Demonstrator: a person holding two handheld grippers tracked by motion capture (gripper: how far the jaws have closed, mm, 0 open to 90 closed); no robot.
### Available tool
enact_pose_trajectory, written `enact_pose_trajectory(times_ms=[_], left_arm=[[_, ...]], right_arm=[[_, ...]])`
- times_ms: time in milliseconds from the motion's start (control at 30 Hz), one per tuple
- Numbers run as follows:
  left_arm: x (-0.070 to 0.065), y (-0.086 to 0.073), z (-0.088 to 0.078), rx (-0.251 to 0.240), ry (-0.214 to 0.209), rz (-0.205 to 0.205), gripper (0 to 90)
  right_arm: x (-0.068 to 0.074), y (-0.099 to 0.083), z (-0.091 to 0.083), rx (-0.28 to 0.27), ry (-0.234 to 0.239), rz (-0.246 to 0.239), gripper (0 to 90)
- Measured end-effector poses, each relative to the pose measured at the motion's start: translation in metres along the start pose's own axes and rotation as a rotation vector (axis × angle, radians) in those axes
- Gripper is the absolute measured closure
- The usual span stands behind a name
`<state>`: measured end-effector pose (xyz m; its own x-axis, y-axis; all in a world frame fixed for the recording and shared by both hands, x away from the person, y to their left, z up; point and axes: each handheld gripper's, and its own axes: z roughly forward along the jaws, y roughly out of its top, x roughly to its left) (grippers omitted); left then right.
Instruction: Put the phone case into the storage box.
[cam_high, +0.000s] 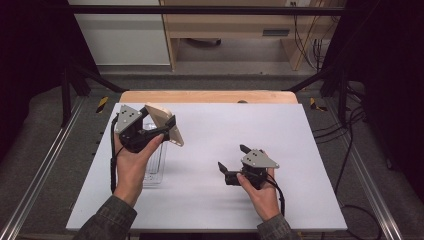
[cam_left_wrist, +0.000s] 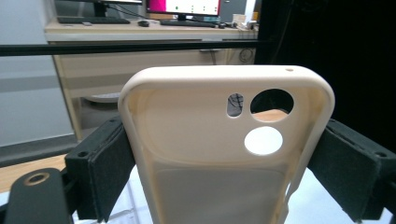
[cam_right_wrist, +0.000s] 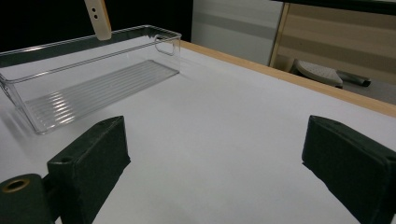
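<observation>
High view: we grip the cream phone case (cam_high: 165, 123) across its width in our left hand-held gripper (cam_high: 159, 128), directly above the clear bin (cam_high: 155, 167) whose long axis runs toward us, while our right hand-held gripper (cam_high: 234, 157) gapes empty, well apart.

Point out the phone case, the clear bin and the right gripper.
phone case (cam_left_wrist: 201, 154): left gripper view, inner back panel.
clear bin (cam_right_wrist: 93, 88): right gripper view, ribbed floor.
right gripper (cam_high: 231, 159): high view, midway between fingertips.

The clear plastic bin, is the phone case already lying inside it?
No, the beige phone case is clamped between the left gripper fingers, up off the table, and the clear plastic bin holds nothing.
</observation>
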<state>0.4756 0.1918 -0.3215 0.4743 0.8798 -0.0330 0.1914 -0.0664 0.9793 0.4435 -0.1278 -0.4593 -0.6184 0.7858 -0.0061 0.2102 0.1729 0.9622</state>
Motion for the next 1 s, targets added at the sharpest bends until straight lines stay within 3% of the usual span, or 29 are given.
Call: enact_pose_trajectory(times_ms=[433,600,1000], left_arm=[[0.019,0.009,-0.008,-0.002,0.066,-0.008,11.1],[0.023,0.011,-0.006,-0.004,0.079,-0.013,11.1],[0.035,0.013,0.005,0.001,0.118,-0.01,11.1]], right_arm=[[-0.014,-0.005,-0.013,-0.006,-0.031,0.026,6.0],[-0.021,-0.009,-0.021,-0.024,-0.127,0.024,7.8],[-0.043,-0.019,-0.046,-0.031,-0.177,0.05,4.9]])
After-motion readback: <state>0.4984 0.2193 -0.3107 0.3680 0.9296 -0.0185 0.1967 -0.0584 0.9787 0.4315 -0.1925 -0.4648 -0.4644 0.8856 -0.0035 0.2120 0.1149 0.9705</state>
